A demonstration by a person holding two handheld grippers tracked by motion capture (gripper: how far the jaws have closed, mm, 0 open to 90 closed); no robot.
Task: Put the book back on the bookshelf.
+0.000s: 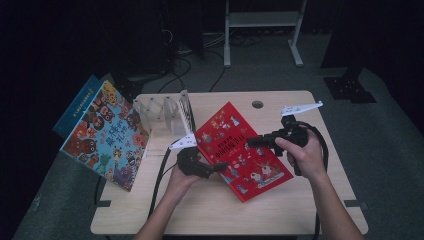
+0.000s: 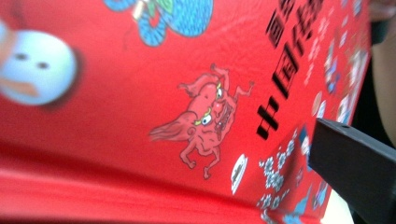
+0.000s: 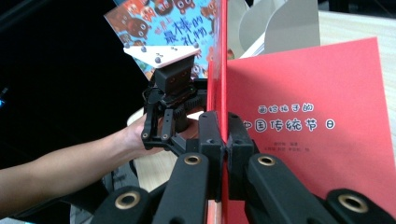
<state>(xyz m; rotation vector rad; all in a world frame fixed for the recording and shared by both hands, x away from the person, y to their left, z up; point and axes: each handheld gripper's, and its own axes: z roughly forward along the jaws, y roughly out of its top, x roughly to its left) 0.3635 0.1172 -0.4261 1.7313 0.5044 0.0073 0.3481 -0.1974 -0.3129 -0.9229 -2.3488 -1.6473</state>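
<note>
A red picture book (image 1: 242, 150) lies slanted on the middle of the wooden table (image 1: 280, 205). My right gripper (image 1: 250, 142) comes in from the right and is shut on the edge of the book's front cover (image 3: 223, 70), which stands raised on edge between the pads. The red title page (image 3: 317, 116) shows beside it. My left gripper (image 1: 220, 167) is at the book's left edge, right up against the cover (image 2: 187, 93). One of its fingers (image 2: 355, 172) stands far out to the side, the other is hidden by the cover, and no pad presses on the book.
A colourful book (image 1: 107, 135) leans at the table's left edge with a blue book (image 1: 77, 102) behind it. A clear plastic book rack (image 1: 165, 112) stands at the back left. A round cable hole (image 1: 257, 104) is near the far edge.
</note>
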